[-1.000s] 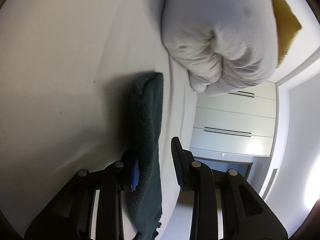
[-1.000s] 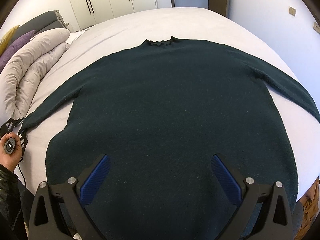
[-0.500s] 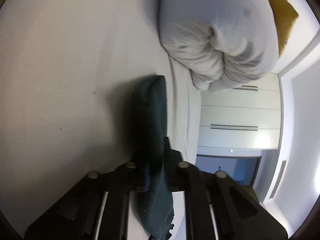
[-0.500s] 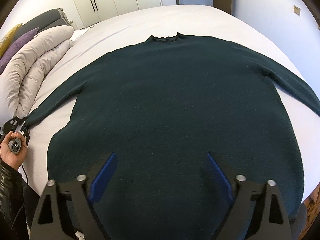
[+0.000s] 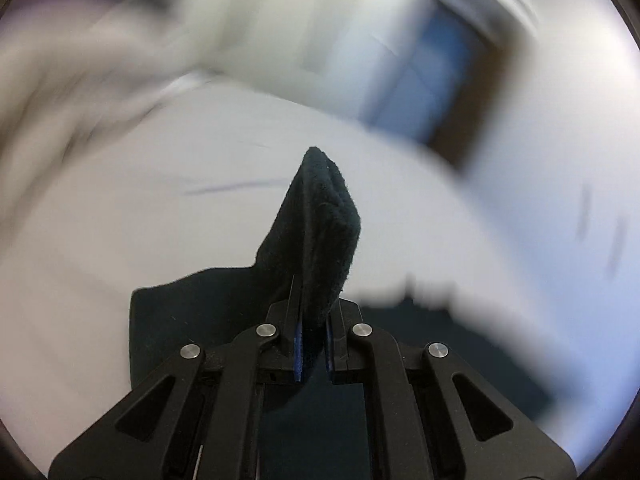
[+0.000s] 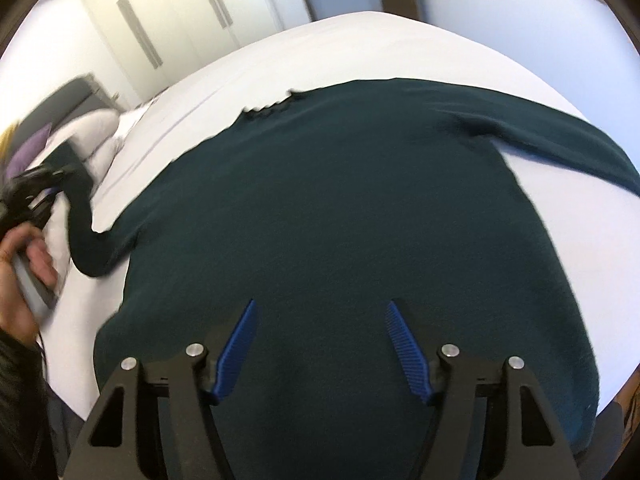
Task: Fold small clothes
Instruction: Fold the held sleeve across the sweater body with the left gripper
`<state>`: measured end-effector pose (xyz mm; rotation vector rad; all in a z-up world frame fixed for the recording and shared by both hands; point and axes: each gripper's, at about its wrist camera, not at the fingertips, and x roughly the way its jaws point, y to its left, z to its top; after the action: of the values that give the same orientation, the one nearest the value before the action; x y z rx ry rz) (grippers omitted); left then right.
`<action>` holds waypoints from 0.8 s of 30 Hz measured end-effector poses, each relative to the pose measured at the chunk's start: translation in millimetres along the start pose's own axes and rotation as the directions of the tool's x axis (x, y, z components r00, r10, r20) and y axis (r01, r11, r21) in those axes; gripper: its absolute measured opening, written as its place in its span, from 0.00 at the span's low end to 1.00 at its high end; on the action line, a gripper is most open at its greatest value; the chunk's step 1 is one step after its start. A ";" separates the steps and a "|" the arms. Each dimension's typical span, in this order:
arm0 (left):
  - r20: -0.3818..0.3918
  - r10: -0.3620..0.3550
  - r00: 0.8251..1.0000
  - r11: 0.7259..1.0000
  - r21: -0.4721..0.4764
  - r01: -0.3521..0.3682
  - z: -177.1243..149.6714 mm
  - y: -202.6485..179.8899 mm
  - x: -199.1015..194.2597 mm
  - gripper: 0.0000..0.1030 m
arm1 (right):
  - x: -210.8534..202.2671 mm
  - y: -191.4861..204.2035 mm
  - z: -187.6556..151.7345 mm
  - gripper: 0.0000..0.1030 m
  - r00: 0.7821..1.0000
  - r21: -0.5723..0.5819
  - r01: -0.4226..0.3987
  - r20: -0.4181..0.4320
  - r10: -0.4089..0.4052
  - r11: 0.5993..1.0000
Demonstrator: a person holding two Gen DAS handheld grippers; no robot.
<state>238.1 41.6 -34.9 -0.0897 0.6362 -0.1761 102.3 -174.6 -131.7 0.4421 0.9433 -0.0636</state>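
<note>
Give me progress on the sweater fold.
Done: sweater spread flat on the bed. In hand: left gripper is shut on the sleeve cuff, lifting it off the sheet. Right gripper hovers open above the hem; its jaws have just been closing, pinching nothing. Left: every fold.

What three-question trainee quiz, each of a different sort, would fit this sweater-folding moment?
1. True or false: the left gripper is shut on the sweater's sleeve cuff.
2. The dark green sweater lies on: A) the floor B) the white bed C) a chair.
3. Fill in: the right gripper hovers over the sweater's body with its jaws ____.

Key: 1 true. 2 B. 3 open, with nothing pinched between them.
</note>
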 end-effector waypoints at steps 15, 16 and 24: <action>0.038 0.176 0.984 0.828 0.535 -0.169 -134.8 -102.3 36.4 0.07 | 103.3 18.4 105.4 0.68 0.844 0.228 -0.451 -0.206 0.496 0.863; 0.049 0.180 0.983 0.819 0.545 -0.177 -137.5 -105.0 38.8 0.07 | 112.5 26.5 110.3 0.68 0.814 0.244 -0.486 -0.224 0.536 0.839; 0.065 0.174 0.983 0.823 0.538 -0.182 -133.2 -108.6 41.6 0.07 | 189.0 63.8 137.8 0.68 0.682 0.420 -0.532 -0.303 0.666 0.735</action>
<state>176.6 -76.8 -150.9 0.5204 0.5573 -0.1689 335.6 -144.8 -190.6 1.0799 1.1890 0.5397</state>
